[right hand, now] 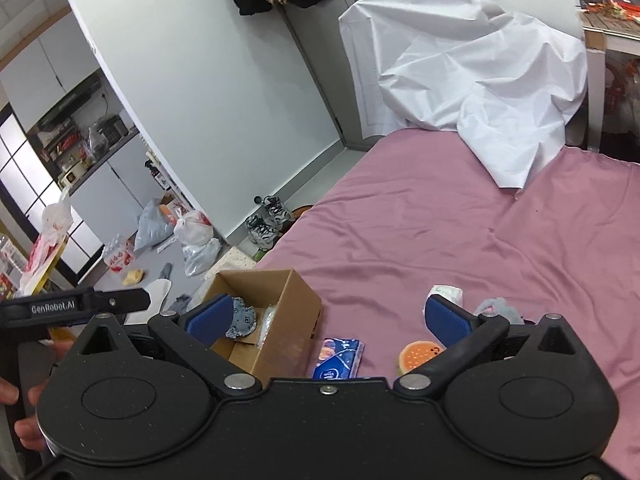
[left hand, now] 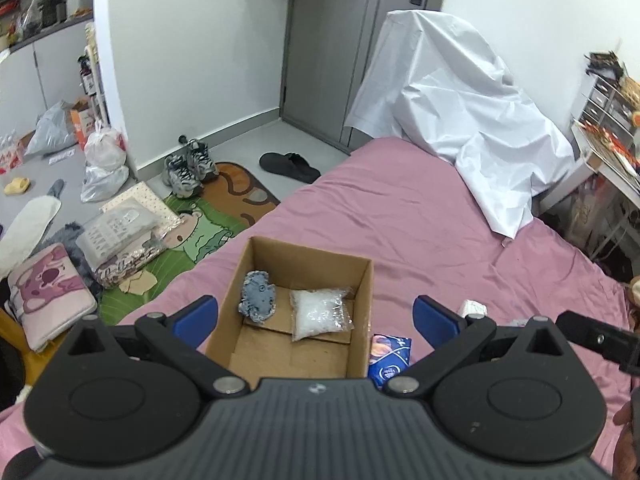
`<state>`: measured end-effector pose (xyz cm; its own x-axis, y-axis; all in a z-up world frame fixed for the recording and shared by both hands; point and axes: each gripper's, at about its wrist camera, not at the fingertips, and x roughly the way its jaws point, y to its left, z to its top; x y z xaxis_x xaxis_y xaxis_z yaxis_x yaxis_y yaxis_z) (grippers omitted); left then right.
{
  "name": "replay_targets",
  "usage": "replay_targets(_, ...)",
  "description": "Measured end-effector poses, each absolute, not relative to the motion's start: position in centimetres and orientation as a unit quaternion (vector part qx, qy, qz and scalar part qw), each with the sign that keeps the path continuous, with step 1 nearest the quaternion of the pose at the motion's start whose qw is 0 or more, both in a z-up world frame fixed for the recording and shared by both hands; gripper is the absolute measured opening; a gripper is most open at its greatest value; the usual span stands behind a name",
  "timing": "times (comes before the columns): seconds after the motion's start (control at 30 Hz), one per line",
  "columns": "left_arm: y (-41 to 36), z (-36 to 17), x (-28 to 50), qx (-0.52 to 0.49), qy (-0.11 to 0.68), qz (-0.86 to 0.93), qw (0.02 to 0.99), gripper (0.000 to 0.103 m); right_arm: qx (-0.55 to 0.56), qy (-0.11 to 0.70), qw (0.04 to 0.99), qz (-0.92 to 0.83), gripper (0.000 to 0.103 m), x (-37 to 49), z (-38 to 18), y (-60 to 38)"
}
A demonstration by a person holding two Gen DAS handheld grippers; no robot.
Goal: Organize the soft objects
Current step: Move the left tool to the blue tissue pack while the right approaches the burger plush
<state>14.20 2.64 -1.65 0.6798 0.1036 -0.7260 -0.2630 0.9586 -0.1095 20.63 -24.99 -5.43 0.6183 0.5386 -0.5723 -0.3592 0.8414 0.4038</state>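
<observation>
An open cardboard box (left hand: 362,304) (right hand: 298,320) sits on the pink bed. Inside lie a grey-blue soft toy (left hand: 258,294) (right hand: 242,320) and a clear bag of white filling (left hand: 320,312). My left gripper (left hand: 316,318) is open and empty, held above the box. My right gripper (right hand: 328,320) is open and empty, above the bed to the right of the box. A blue tissue pack (left hand: 390,358) (right hand: 338,358) lies beside the box. An orange round toy (right hand: 416,356), a white packet (right hand: 444,294) (left hand: 474,308) and a grey soft thing (right hand: 498,308) lie further right.
A white sheet (left hand: 460,120) (right hand: 472,80) covers something at the bed's far end. The floor at the left holds shoes (left hand: 188,168), a slipper (left hand: 290,166), plastic bags, packages and a cartoon mat (left hand: 208,232). A desk with drawers (left hand: 608,140) stands at the right.
</observation>
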Motion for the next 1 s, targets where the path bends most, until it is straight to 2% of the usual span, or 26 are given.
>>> replay_targets(0.3, 0.0, -2.7, 14.4, -0.107, 0.383, 0.088, 0.913, 0.101, 0.148, 0.364, 0.888, 0.240, 0.103, 21.0, -6.4, -27.1)
replay_targets(0.4, -0.9, -3.3, 14.8, -0.104, 0.384, 0.082, 0.914, 0.100, 0.158, 0.373, 0.883, 0.236, 0.100, 21.4, -7.1, -27.5)
replay_targets(0.5, -2.1, -4.0, 15.2, -0.100, 0.388, 0.073, 0.913, 0.095, 0.170, 0.390, 0.875, 0.231, 0.090, 21.9, -8.2, -27.6)
replay_targets(0.67, -3.6, -5.6, 16.3, -0.106, 0.404, 0.061, 0.906, 0.082, 0.167, 0.404, 0.871, 0.222, 0.086, 22.3, -9.5, -27.6)
replay_targets(0.8, -4.9, -7.1, 17.2, -0.104, 0.417, 0.051, 0.901, 0.076, 0.173, 0.423, 0.864, 0.212, 0.080, 22.7, -10.8, -27.8)
replay_targets(0.87, -5.4, -8.0, 17.7, -0.105, 0.427, 0.047, 0.897, 0.069, 0.180, 0.432, 0.859, 0.208, 0.076, 23.0, -11.5, -28.1)
replay_targets(1.0, -6.3, -9.8, 18.6, -0.104, 0.443, 0.046, 0.889, 0.065, 0.191, 0.447, 0.849, 0.204, 0.071, 23.5, -12.7, -28.5)
